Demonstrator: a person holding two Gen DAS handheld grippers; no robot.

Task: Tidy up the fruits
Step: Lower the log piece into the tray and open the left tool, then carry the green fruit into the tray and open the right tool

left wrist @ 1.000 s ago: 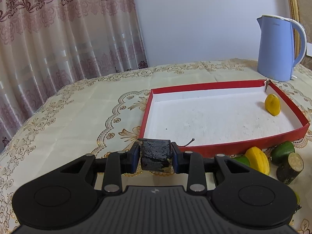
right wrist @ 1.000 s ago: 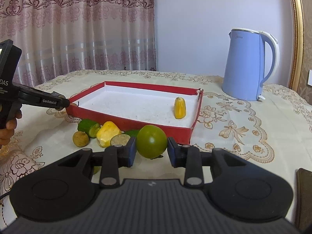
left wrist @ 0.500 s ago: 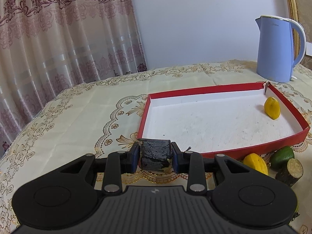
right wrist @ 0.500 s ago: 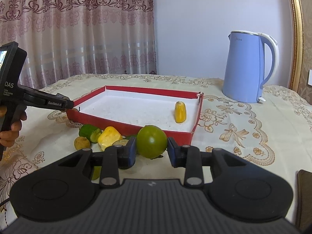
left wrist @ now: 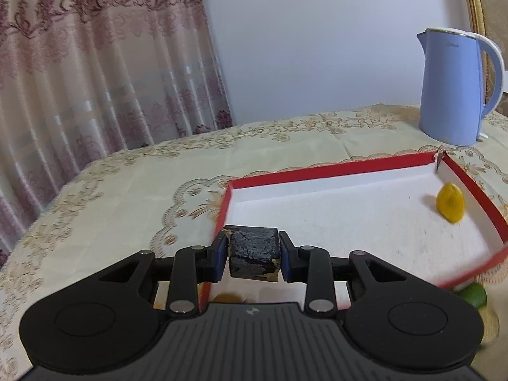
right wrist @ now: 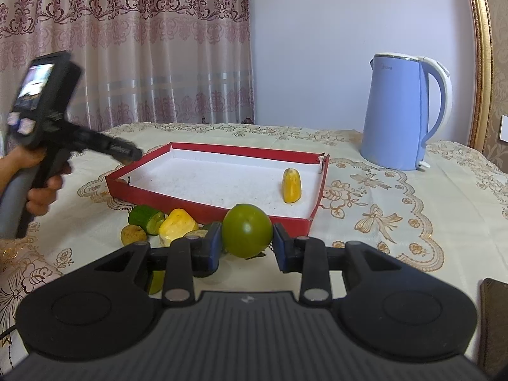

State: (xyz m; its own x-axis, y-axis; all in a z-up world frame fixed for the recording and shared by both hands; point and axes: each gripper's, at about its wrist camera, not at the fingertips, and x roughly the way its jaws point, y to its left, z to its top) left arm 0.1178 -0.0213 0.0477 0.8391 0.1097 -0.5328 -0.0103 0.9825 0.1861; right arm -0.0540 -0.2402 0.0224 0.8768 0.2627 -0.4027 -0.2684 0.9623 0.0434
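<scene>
left gripper (left wrist: 254, 258): fingers clamped, tilted down | right gripper (right wrist: 246, 243): fingers clamped, tilted down

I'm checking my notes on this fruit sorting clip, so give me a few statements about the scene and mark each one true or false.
1. The left gripper is clamped on a dark block. True.
2. The red tray holds three fruits. False: only one yellow fruit lies in it.
3. The right gripper holds a round green fruit. True.
4. The blue kettle stands inside the tray. False: it stands on the tablecloth beyond it.
</scene>
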